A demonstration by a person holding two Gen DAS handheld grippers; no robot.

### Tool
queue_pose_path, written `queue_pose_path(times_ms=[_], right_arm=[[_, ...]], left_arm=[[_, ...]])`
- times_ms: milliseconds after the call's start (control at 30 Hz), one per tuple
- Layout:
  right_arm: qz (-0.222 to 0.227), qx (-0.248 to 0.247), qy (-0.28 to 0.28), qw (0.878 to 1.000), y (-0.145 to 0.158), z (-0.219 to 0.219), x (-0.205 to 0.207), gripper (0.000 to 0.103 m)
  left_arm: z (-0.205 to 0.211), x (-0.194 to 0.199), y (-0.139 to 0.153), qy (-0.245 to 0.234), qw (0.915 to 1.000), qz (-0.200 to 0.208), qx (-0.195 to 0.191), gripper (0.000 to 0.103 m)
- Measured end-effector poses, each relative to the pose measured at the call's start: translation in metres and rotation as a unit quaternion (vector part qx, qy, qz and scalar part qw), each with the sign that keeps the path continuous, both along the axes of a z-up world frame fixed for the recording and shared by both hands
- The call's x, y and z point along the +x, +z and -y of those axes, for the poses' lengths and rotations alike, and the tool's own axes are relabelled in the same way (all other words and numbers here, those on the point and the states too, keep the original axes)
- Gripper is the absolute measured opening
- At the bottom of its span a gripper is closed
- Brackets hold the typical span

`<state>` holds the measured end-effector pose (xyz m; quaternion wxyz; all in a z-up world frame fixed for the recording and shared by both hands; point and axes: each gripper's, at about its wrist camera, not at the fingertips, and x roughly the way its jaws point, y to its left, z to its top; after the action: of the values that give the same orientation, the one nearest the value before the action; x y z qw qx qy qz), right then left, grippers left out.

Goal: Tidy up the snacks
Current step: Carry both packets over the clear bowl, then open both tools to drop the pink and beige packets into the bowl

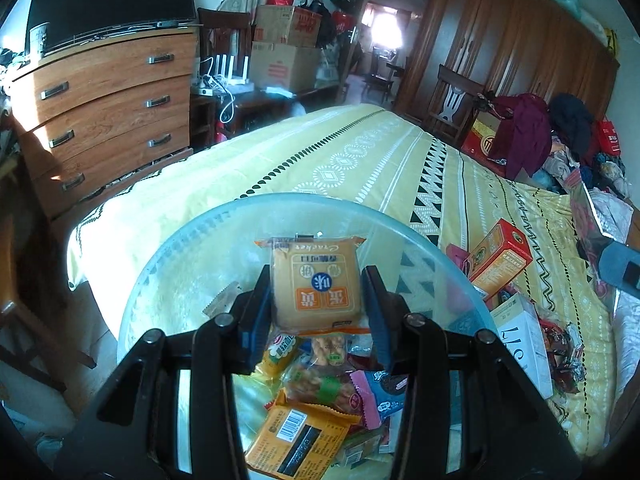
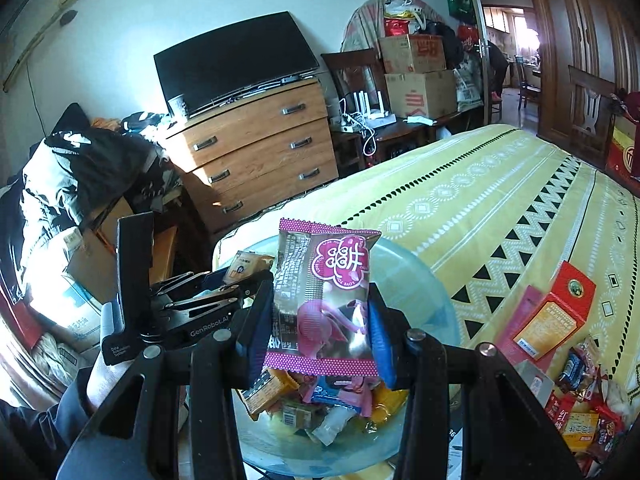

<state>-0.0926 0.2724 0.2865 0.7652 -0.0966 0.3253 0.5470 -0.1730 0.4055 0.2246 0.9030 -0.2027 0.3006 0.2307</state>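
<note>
Both claws hang over the bowl (image 1: 420, 248), which collects the snacks: the left claw (image 1: 316, 304) is clamped on a cracker pack (image 1: 316, 284), the right claw (image 2: 320, 316) on a pink packet (image 2: 328, 300). Loose snacks (image 1: 560, 344) remain on the bed (image 1: 360, 152) at 3 o'clock.

We see that our left gripper (image 2: 224, 296) is black, with white lettering on its side and a white label on its upright block. Both grippers carry blue pads (image 1: 256, 316) and round silver screws (image 1: 414, 320). A dark grey sleeve (image 2: 52, 412) covers the arm.
</note>
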Motion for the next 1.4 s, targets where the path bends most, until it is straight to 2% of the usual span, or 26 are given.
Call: queue_pose_path(times_ms=[667, 1400], right_arm=[[-0.008, -0.015, 0.008, 1.0, -0.014, -0.009, 0.001, 0.048], [-0.009, -0.017, 0.008, 1.0, -0.016, -0.011, 0.001, 0.048]], left_arm=[[-0.005, -0.002, -0.002, 0.0, 1.0, 0.002, -0.005, 0.044], [-0.004, 0.003, -0.006, -0.008, 0.9999, 0.0, -0.007, 0.044]])
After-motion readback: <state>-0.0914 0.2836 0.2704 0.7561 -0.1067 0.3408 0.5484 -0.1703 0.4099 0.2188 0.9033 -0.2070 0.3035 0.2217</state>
